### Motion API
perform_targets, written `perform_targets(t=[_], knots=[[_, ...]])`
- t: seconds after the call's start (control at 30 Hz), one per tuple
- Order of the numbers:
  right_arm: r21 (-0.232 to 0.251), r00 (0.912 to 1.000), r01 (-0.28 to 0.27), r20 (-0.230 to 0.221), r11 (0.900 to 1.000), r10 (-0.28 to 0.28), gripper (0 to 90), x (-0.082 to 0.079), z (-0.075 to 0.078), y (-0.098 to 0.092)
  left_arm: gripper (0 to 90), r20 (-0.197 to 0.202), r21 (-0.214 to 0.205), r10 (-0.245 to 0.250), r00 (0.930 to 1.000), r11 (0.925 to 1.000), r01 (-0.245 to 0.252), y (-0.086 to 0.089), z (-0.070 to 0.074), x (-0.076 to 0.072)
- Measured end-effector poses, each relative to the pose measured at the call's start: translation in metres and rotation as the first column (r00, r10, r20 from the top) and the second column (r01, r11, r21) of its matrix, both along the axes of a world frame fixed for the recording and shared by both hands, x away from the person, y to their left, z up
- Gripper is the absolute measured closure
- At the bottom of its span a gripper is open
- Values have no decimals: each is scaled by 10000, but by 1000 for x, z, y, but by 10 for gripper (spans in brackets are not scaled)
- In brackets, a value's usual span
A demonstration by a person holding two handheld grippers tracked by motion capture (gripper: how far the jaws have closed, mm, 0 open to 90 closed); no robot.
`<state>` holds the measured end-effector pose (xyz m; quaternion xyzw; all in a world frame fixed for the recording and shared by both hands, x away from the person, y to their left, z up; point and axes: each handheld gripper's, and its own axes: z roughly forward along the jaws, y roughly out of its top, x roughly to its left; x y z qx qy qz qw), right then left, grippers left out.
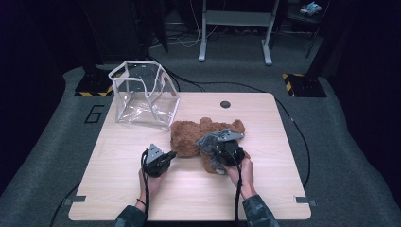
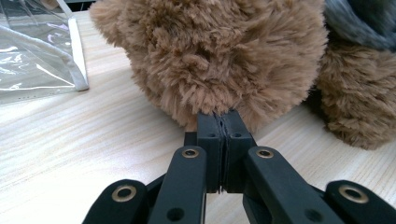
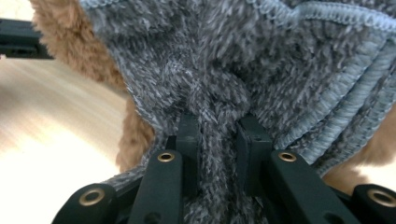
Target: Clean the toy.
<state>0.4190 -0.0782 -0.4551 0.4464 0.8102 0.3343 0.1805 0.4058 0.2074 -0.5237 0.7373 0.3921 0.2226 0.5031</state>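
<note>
A brown teddy bear [image 1: 188, 136] lies on the wooden table [image 1: 189, 196] near its middle. A grey knitted cloth [image 1: 206, 143] lies over the bear's right part. My left gripper [image 1: 173, 153] is at the bear's near left side. In the left gripper view its jaws [image 2: 223, 122] are shut, with their tips sunk in the brown fur [image 2: 210, 51]. My right gripper [image 1: 216, 150] is over the bear's right side. In the right gripper view it [image 3: 218, 133] is shut on a bunched fold of the grey cloth [image 3: 261, 60], with brown fur [image 3: 60, 42] behind.
A clear plastic bag [image 1: 142, 94] with white trim stands open at the table's back left, close to the bear [image 2: 32, 51]. A round black grommet [image 1: 225, 104] sits in the tabletop at the back. Cables run over the grey floor around the table.
</note>
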Motion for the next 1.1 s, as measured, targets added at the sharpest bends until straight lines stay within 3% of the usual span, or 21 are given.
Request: perform_targets(t=[0.17, 0.33, 0.4, 0.5, 0.63, 0.77, 0.87, 0.93, 0.97, 1.0, 1.1], knots=[[-56, 9987, 6, -509, 10000, -9, 746, -10, -19, -3, 885, -7, -2, 2, 10000, 10000, -2, 0, 0, 0], [-492, 9930, -287, -1155, 9984, 228, 746, -20, -40, -4, 885, 33, -37, 94, 10000, 9999, -94, 0, 0, -1], [-559, 9928, -329, -1169, 9979, 262, 746, -22, -40, -4, 885, 28, -47, 74, 10000, 10000, -74, 0, 0, 0], [-644, 9921, -449, -1196, 9969, 369, 745, -27, -31, -8, 885, 3, -66, 39, 10000, 10000, -39, 0, 0, -1], [-395, 9977, -437, -545, 9983, 415, 744, -29, -1, -11, 885, 10, -77, 52, 10000, 10000, -52, 0, 0, -1], [-132, 9970, -652, 405, 9978, 657, 743, -23, 35, 8, 885, 42, -57, 61, 10000, 10000, -61, 0, 0, 0], [-24, 9940, -959, 523, 9954, 959, 742, -14, 44, 34, 885, 20, -83, 44, 10000, 10000, -43, 0, 0, -1], [-172, 9918, -1241, 298, 9921, 1246, 742, -4, 37, 54, 885, 5, -115, 19, 10000, 9999, -19, 1, 0, -1], [-387, 9906, -1367, -6, 9899, 1367, 742, 1, 25, 65, 885, 4, -117, 16, 10000, 9999, -16, 1, 0, -1], [-387, 9906, -1367, -6, 9899, 1367, 742, 1, 25, 65, 885, 23, -133, 39, 10000, 9999, -39, 1, 0, -1], [-470, 9915, -1250, -428, 9910, 1230, 745, -1, 2, 72, 885, 28, -149, 39, 10000, 9999, -38, 1, 0, 0]])
